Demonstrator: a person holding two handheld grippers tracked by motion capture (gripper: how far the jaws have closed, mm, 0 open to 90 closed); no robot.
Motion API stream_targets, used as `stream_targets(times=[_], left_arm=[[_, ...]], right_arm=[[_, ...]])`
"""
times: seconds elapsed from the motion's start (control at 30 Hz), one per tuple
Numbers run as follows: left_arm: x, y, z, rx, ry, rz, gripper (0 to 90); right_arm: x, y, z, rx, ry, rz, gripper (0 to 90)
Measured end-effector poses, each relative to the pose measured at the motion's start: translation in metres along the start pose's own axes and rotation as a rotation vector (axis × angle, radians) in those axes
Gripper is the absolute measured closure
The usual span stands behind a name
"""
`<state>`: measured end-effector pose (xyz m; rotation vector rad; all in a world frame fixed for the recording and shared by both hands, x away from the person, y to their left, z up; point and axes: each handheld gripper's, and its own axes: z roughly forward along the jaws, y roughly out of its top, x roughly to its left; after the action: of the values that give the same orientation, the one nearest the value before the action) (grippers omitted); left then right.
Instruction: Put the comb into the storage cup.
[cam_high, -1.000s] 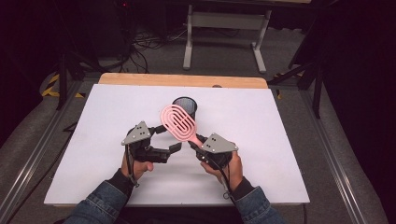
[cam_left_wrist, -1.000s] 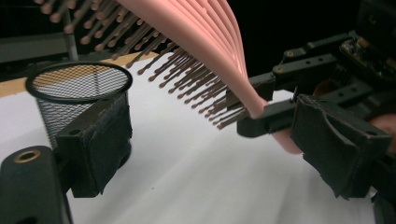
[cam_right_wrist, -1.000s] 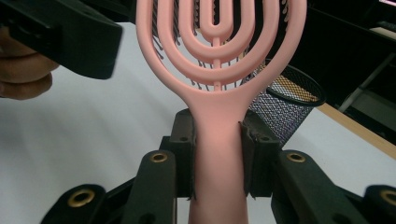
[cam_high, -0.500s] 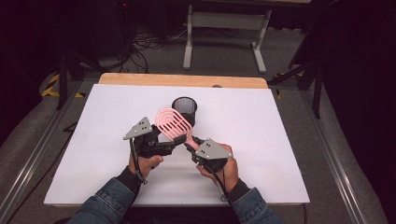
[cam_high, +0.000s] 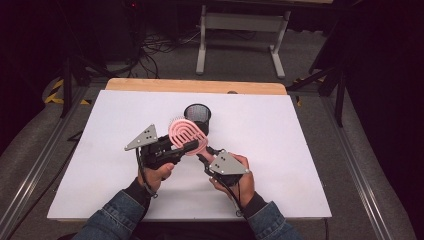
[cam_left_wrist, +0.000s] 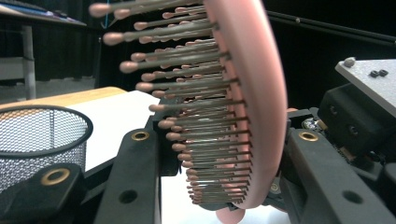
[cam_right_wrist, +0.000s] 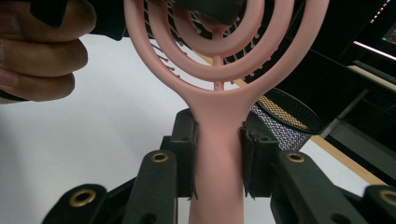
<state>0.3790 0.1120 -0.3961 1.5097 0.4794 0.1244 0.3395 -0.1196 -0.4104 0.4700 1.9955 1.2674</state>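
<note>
Now the left gripper (cam_high: 186, 146), wide a second ago, has just closed its jaws on the head of the pink hairbrush (cam_high: 187, 134) at frame centre, above the counter (cam_high: 310, 150). The right gripper (cam_high: 206, 152) clamps the handle. Likely a handover near the mesh cup (cam_high: 198, 116).

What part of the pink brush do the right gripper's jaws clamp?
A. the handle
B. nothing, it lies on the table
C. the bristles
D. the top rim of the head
A: in the right gripper view the right gripper has a pad pressed on each side of the brush handle, below the ringed head.
</note>
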Motion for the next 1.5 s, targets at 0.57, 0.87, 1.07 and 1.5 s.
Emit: stream_targets(times=[0.57,0.87,1.07,1.5], left_arm=[[-0.006,0.012,-0.011,-0.010,0.031,0.076,62.8],[-0.001,0.016,-0.020,-0.029,0.061,0.083,62.7],[0.002,0.016,-0.024,-0.026,0.072,0.087,62.7],[0.004,0.017,-0.028,-0.026,0.096,0.096,62.7]], right_arm=[[-0.001,0.001,-0.002,-0.025,0.039,0.024,63.2],[-0.002,0.003,-0.005,-0.032,0.037,0.033,59.8],[-0.005,0.003,-0.007,-0.051,0.020,0.041,56.0],[-0.018,0.000,-0.020,-0.066,-0.054,0.044,36.1]])
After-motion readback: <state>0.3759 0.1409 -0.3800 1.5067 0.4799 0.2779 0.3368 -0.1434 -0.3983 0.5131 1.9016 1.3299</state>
